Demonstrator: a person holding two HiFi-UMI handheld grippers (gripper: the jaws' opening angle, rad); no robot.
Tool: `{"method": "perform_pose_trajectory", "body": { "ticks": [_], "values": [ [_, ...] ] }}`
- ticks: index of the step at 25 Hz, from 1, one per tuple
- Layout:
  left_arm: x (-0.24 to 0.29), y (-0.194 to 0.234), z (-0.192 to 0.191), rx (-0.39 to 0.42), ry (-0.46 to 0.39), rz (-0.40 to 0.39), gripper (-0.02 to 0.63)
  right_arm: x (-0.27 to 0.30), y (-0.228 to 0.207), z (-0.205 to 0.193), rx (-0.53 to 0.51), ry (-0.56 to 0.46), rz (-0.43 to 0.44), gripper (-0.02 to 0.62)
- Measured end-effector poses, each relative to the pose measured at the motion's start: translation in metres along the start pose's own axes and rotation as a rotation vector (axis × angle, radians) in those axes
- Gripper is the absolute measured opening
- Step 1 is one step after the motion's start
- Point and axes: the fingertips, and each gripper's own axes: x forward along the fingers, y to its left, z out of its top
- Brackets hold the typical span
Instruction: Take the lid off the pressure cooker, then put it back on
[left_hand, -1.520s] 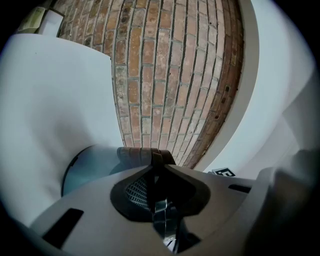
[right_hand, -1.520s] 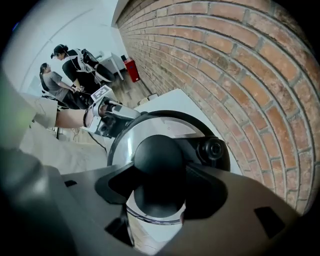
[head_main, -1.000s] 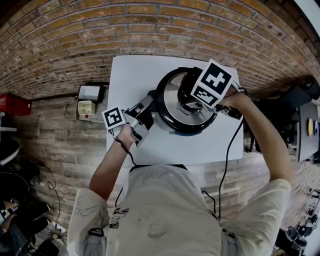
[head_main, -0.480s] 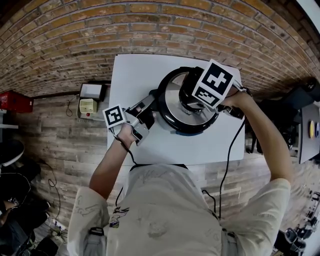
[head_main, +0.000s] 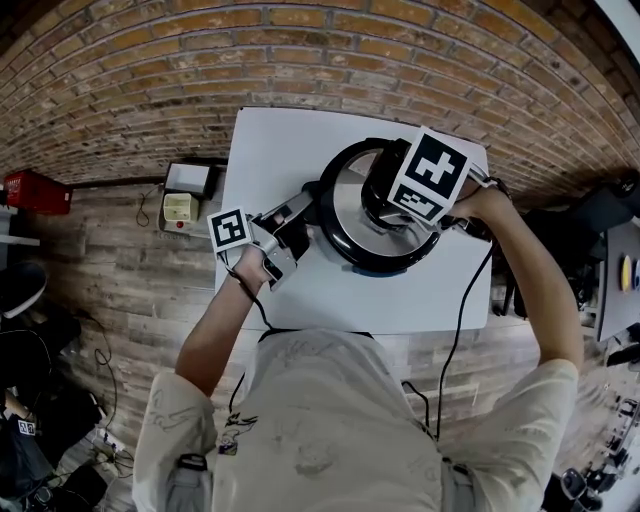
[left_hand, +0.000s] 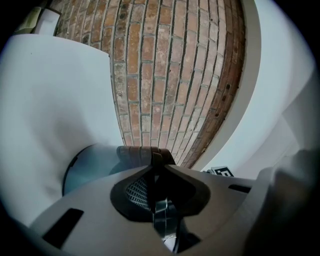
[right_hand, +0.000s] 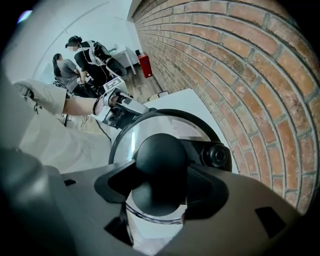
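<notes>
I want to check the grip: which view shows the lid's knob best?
The right gripper view: the black knob fills the middle, clamped between the jaws of the right gripper. In the head view that gripper's marker cube covers it. The left gripper view shows none of it.

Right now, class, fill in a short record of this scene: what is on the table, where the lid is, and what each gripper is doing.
setting: white table beside a brick wall
main object: pressure cooker, standing on the table
lid: on the cooker, with a black knob on top
left gripper: roughly level, fingers closed on the cooker's side handle
right gripper: pointing down, fingers closed round the knob
</notes>
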Motion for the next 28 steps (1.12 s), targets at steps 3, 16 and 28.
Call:
{"method": "perform_pose_trajectory", "body": {
  "ticks": [3, 16, 28],
  "values": [
    [0.0004, 0.0, 0.0003, 0.002, -0.003, 0.0, 0.064, 0.0004, 0.001, -0.0012, -0.061, 0.024, 0.001, 0.301],
    [0.0004, 0.0004, 0.0017, 0.004, -0.01, 0.004, 0.064, 0.002, 0.009, -0.0021, -0.539, 0.126, 0.028, 0.305],
    [0.0007, 0.0007, 0.0012, 0.012, -0.015, 0.001, 0.064, 0.0019, 0.0079, -0.0012, -0.502, 0.107, 0.018, 0.305]
  ]
}}
